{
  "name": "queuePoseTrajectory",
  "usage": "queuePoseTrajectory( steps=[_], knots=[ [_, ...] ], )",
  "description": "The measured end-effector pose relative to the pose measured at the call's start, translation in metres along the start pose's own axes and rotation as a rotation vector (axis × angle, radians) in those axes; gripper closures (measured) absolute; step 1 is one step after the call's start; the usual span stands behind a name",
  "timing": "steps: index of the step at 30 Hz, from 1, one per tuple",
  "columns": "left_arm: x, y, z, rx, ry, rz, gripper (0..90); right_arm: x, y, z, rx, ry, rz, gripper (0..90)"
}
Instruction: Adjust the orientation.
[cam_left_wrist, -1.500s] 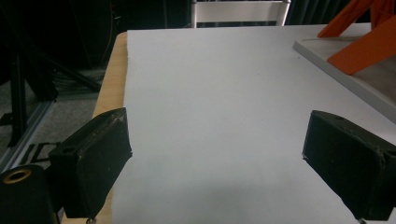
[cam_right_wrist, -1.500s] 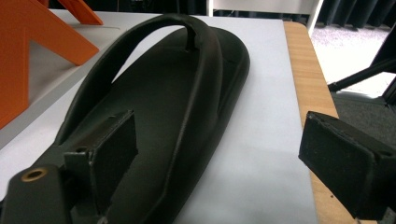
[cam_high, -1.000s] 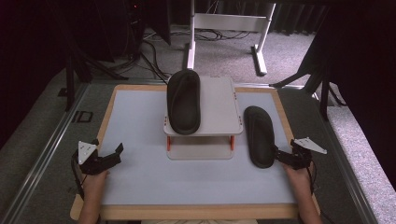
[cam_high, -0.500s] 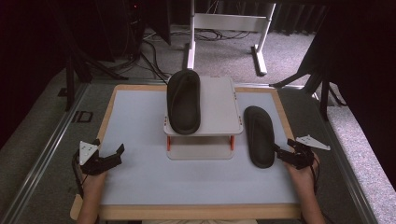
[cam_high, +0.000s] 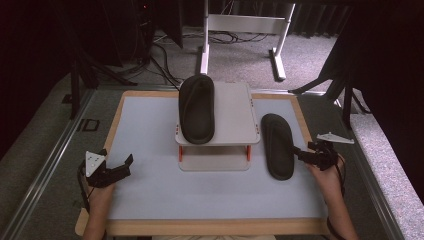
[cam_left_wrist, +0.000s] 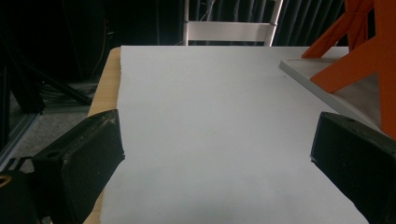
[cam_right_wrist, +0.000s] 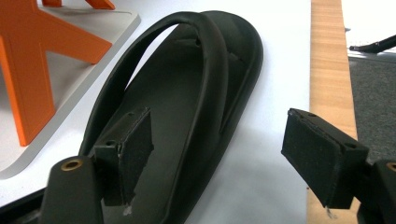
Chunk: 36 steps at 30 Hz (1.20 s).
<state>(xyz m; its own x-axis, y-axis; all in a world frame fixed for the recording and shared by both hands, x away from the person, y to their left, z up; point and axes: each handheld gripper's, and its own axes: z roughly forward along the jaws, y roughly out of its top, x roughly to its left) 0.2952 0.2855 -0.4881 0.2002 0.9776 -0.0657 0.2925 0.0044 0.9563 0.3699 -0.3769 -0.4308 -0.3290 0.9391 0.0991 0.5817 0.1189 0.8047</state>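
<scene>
Two black sandals are in view. One sandal (cam_high: 196, 107) lies on top of a small white shelf (cam_high: 235, 110) with orange legs. The other sandal (cam_high: 277, 146) (cam_right_wrist: 187, 93) lies flat on the pale mat, right of the shelf. My right gripper (cam_high: 296, 151) (cam_right_wrist: 219, 135) is at that sandal's right side. Its jaws have just been opening a little. One jaw hangs over the footbed and the other over the mat, so the sandal's rim and strap lie between them, unpressed. My left gripper (cam_high: 127, 162) (cam_left_wrist: 217, 140) stands open over bare mat at the front left.
The mat (cam_high: 150, 130) lies inside a wooden border (cam_high: 210, 226). The shelf's orange legs (cam_left_wrist: 359, 56) (cam_right_wrist: 28, 60) stand close to both grippers' lines of sight. Beyond the table are dark floor, cables and a white frame (cam_high: 240, 25).
My right gripper has risen slightly beside the sandal on the mat, which has stayed where it was. The left gripper has kept still.
</scene>
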Motion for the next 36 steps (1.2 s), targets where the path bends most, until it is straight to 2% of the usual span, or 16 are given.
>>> queuePoseTrajectory(
  steps=[5, 11, 15, 22, 25, 26, 27, 30, 36],
  knots=[
    [0.0, 0.0, 0.0, 0.0, -0.003, 0.0, 2.0, -0.003, 0.012, 0.004, 0.034, 0.009, -0.008, 24.9],
    [0.0, 0.0, 0.0, 0.002, -0.003, 0.002, 2.0, -0.005, 0.026, 0.014, 0.113, 0.006, -0.018, 25.0],
    [0.0, 0.0, 0.0, 0.001, -0.006, 0.0, 2.0, -0.007, 0.032, 0.018, 0.151, 0.014, -0.006, 29.6],
    [0.0, 0.0, 0.0, 0.004, -0.008, 0.0, 2.0, -0.004, 0.044, 0.029, 0.233, -0.007, -0.022, 29.3],
    [0.0, 0.0, 0.0, 0.004, -0.008, 0.001, 2.0, -0.004, 0.045, 0.031, 0.242, -0.011, -0.024, 29.4],
    [0.0, 0.0, 0.0, 0.004, -0.008, 0.005, 2.0, -0.004, 0.05, 0.036, 0.287, -0.007, -0.024, 30.6],
    [0.0, 0.0, 0.0, 0.003, -0.009, 0.005, 2.0, -0.004, 0.052, 0.039, 0.307, -0.011, -0.026, 30.7],
    [0.0, 0.0, 0.0, 0.003, -0.011, 0.002, 2.0, -0.004, 0.055, 0.042, 0.332, -0.007, -0.027, 31.2],
    [0.0, 0.0, 0.0, 0.004, -0.012, 0.001, 2.0, -0.001, 0.066, 0.056, 0.436, -0.003, -0.026, 32.4]
  ],
)
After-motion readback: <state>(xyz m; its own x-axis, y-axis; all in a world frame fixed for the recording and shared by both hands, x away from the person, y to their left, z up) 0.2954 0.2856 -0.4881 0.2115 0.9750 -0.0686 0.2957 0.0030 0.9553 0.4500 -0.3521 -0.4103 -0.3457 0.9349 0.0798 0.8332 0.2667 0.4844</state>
